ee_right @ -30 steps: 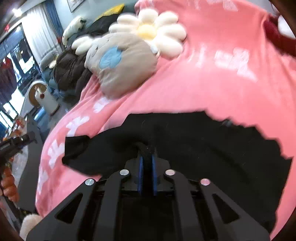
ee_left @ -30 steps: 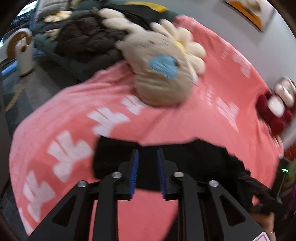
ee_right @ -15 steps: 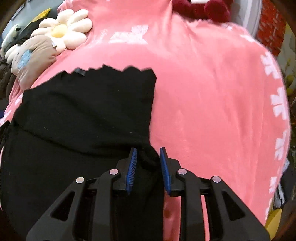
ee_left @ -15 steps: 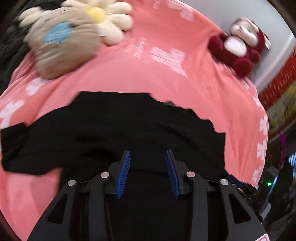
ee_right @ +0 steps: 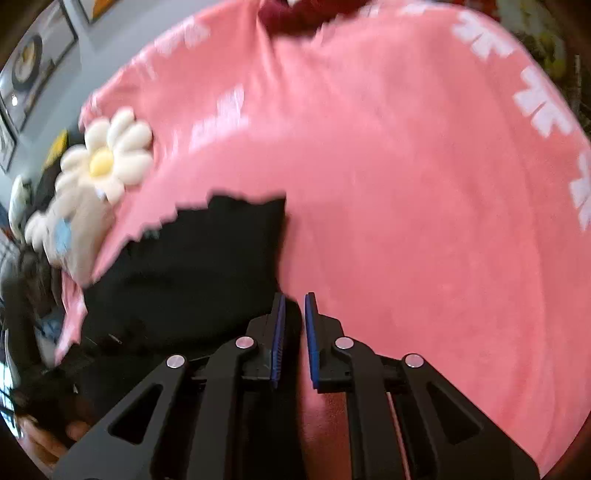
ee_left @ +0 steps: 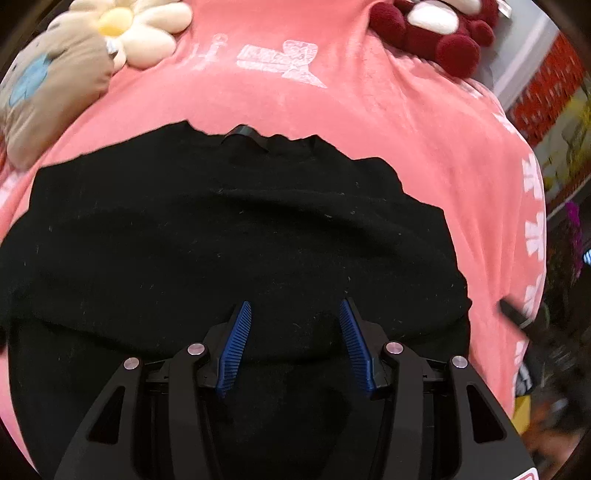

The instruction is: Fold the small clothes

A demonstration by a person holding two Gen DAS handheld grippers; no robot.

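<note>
Left wrist: open tool [ee_left: 295, 314] over black garment [ee_left: 221, 240].

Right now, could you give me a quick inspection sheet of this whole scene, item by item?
Surface: pink blanket with white prints, covering a soft rounded top.
Job's things: black garment spread on the blanket, its near part doubled over.
Clutter: daisy plush, tan cushion with a blue patch, dark red plush toy, all apart from the garment.
Grippers: left gripper open over the garment, holding nothing; right gripper at the garment's right edge, jaws narrowly apart, too blurred to tell if it holds cloth.
Cables: nothing seen.
Surroundings: framed pictures on a grey wall; the rest is blurred.
</note>
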